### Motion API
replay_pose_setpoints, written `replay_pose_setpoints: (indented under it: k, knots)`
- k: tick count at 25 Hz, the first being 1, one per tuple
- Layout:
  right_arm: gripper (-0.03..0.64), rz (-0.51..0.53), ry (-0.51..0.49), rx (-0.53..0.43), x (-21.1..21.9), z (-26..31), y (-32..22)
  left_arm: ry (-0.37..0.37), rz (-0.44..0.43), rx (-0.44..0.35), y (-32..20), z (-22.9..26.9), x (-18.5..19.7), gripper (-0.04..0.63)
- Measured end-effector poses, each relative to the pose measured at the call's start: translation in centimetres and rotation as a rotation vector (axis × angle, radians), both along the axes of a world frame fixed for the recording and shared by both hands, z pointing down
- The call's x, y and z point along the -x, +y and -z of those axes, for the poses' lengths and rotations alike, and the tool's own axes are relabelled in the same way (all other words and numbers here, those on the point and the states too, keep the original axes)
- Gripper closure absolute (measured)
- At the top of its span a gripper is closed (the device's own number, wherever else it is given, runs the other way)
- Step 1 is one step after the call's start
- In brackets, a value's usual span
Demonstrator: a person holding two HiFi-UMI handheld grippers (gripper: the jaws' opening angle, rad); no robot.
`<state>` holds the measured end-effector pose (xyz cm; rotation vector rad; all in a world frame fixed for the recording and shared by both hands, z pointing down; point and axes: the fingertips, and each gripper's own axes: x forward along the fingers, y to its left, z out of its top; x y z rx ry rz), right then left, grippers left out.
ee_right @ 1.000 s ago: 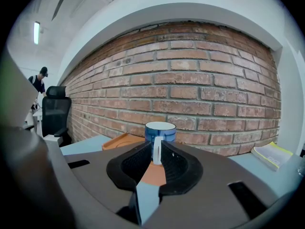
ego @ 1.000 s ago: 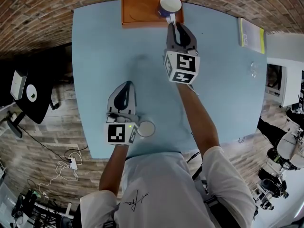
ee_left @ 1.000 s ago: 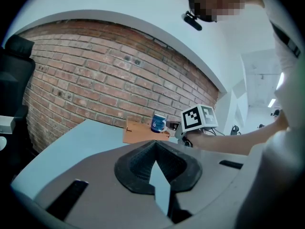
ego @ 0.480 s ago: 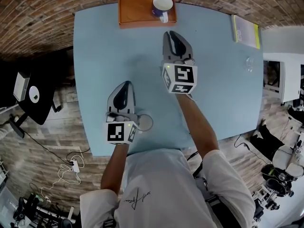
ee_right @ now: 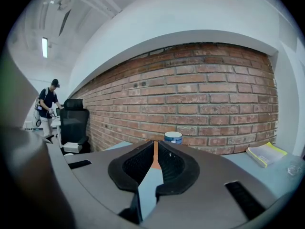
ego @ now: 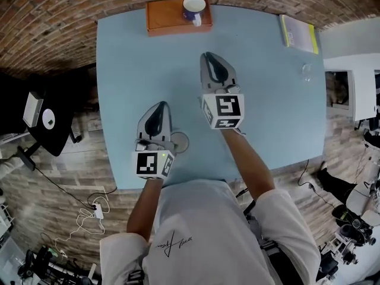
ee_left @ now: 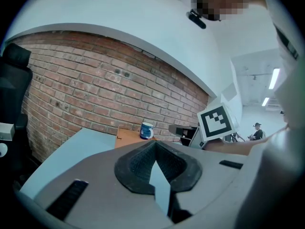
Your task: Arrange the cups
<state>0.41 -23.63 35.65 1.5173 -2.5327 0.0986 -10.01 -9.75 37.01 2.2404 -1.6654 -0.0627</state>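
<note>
Though round, cup point(ego: 195, 6) on wooden board point(ego: 166, 15)

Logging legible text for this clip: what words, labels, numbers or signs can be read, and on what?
No text can be read.
Shirt print: cursive script, too small to read.
Mug: pale marks on blue, blurred.
Booklet: cover unreadable.
Marker cubes: black-and-white square patterns only, no letters.

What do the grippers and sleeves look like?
The left gripper and right gripper are grey teardrop shells with black textured jaws, each backed by a white cube with black square markers. The person wears a white short-sleeved T-shirt.
</note>
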Motion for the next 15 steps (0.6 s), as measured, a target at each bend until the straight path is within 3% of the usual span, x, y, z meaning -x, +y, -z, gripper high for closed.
replay_pose_setpoints:
  k: [15]
  knots:
    - [0.591, 0.131, -0.004, -0.056, 0.4, 4.1, 7.5, -0.024, -0.031, -0.059, 4.8, 3.6, -2.3, 0.588]
